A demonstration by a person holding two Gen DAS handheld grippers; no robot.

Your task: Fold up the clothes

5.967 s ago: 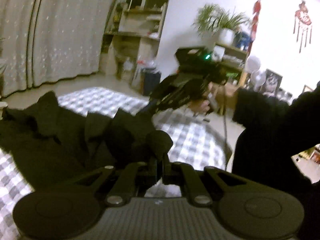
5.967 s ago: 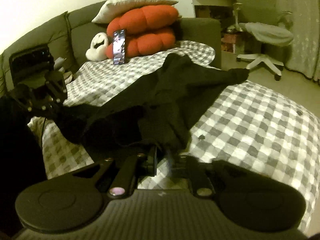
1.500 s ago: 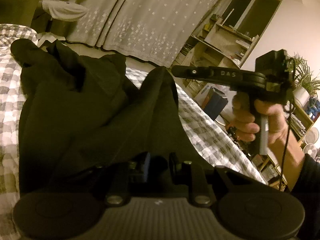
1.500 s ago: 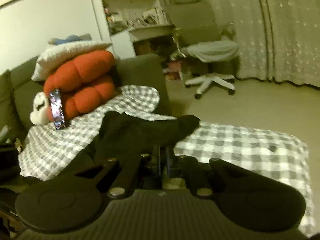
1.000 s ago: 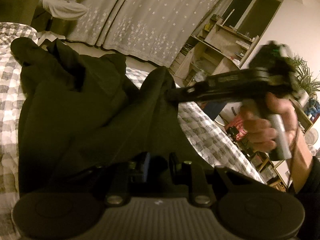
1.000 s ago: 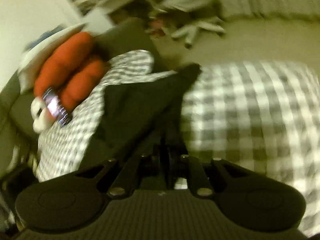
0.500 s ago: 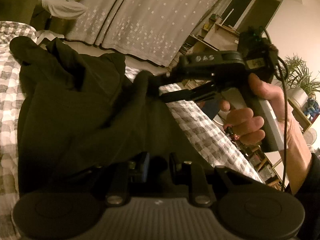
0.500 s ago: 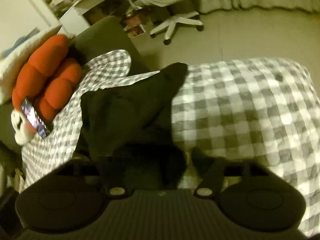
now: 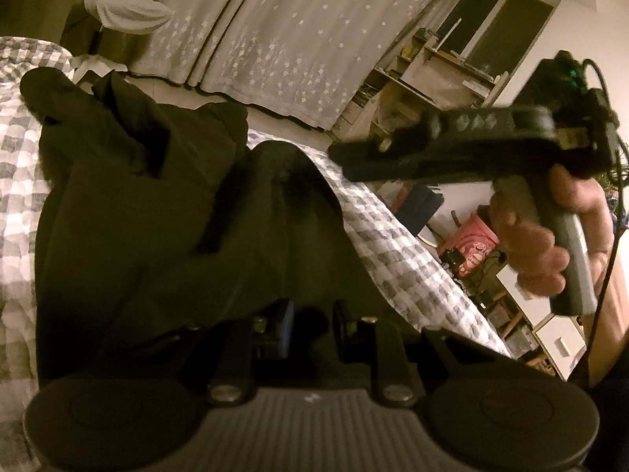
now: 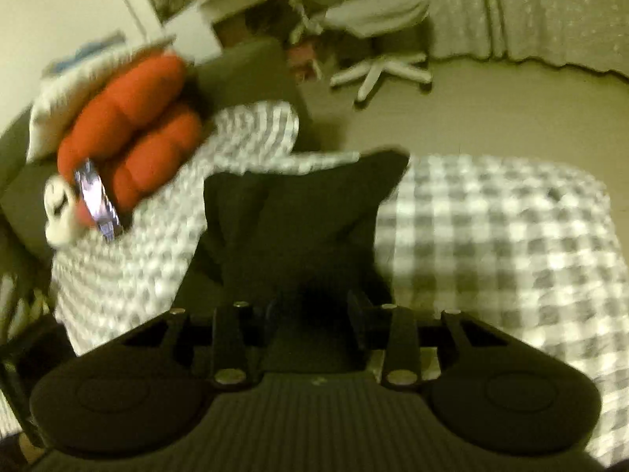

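black garment (image 9: 149, 212) lies just ahead of both parted grippers: left gripper (image 9: 308, 324), right gripper (image 10: 314, 314).

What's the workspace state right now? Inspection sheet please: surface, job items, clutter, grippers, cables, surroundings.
Surface: checked cover, rumpled.
Job's things: black garment spread on it, partly folded.
Clutter: red cushion, white plush toy, small shiny packet.
Grippers: left gripper slightly open, garment between its fingers; right gripper open over the garment, not gripping.
Cables: black cable hanging from the right gripper.
Surroundings: curtains, office chair, shelves.
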